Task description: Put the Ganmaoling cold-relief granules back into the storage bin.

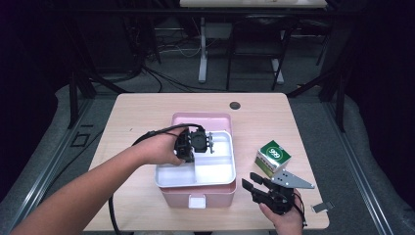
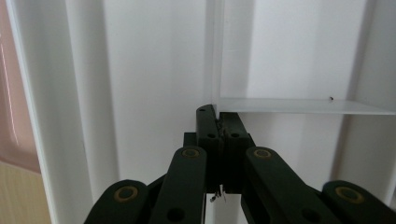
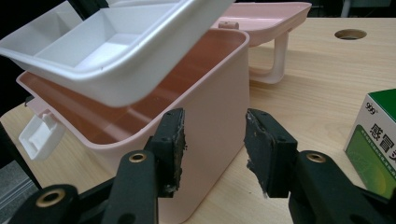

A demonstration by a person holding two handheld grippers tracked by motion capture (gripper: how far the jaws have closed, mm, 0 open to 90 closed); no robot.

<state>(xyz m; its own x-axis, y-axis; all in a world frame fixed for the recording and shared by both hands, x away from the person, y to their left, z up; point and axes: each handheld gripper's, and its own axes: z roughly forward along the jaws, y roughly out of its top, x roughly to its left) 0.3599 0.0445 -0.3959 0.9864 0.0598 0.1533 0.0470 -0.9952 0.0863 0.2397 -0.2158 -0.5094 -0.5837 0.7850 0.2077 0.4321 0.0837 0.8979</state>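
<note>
A pink storage box [image 1: 214,197] stands open in the middle of the table, its lid [image 1: 200,119] swung back behind it. Above the box a white divided tray [image 1: 215,171] hangs lifted and tilted. My left gripper [image 1: 198,142] reaches into the tray from the left and is shut on it. In the left gripper view the jaws [image 2: 217,112] meet on the tray's thin divider wall [image 2: 299,105]. My right gripper [image 1: 253,182] rests near the table's front edge, right of the box, and stands open. Nothing lies between its pads [image 3: 215,140]; the box's corner [image 3: 219,93] and the raised tray [image 3: 116,56] are just beyond.
A green and white medicine carton [image 1: 273,156] sits on the table right of the pink box, also close at the right in the right gripper view [image 3: 373,140]. A small metal clip [image 1: 322,206] lies near the front right corner. A cable hole [image 1: 235,105] is at the table's back.
</note>
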